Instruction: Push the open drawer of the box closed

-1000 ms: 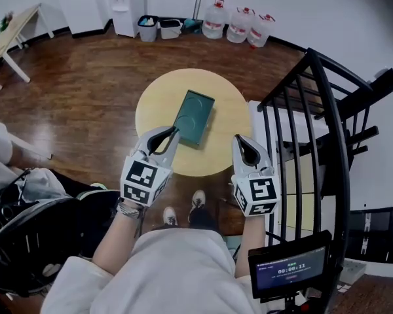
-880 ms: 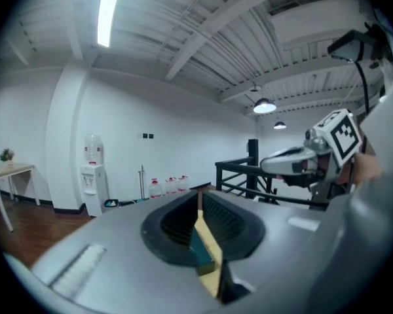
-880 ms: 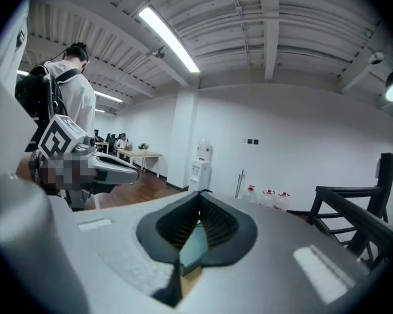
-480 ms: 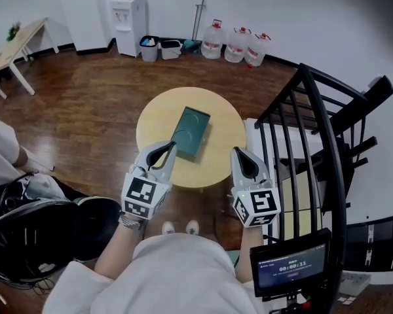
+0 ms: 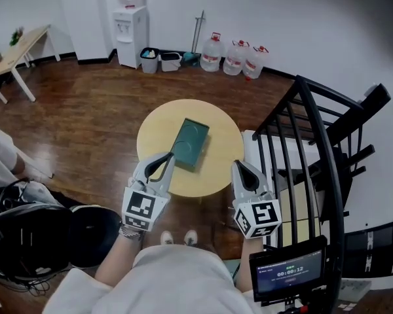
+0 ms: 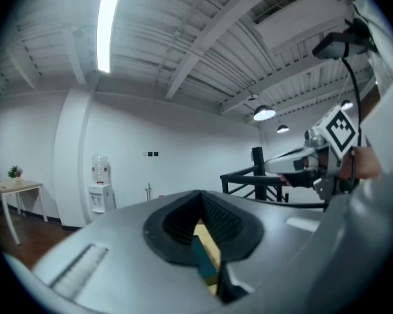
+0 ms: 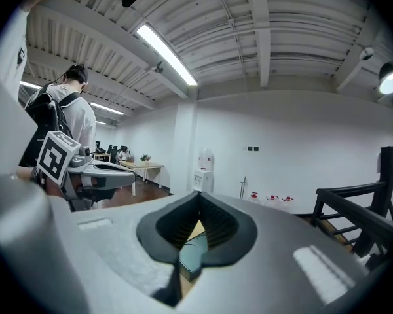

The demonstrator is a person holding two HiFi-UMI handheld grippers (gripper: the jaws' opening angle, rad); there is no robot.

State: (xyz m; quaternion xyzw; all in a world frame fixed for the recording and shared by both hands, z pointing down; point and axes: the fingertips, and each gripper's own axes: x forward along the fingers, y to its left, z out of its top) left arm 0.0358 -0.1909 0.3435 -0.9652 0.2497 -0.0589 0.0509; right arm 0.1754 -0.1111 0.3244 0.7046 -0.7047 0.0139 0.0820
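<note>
Likely the approach: the dark green flat box (image 5: 190,142) lies mid-table on the round pale wooden table (image 5: 223,159), while the left tool (image 5: 165,159) and the right tool (image 5: 240,167), both pressed together and empty, hover at its near edge. Next, one tip should push the drawer's end, not clear from here, inward. Nothing blocks the way, though the black metal railing (image 5: 301,149) crowds the right.

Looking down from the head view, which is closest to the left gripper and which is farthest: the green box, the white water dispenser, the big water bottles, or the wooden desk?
From the left gripper:
1. Green box, just ahead on the round table.
2. Water dispenser and water bottles, far ahead; too close to call.
3. Wooden desk, far left corner.
</note>
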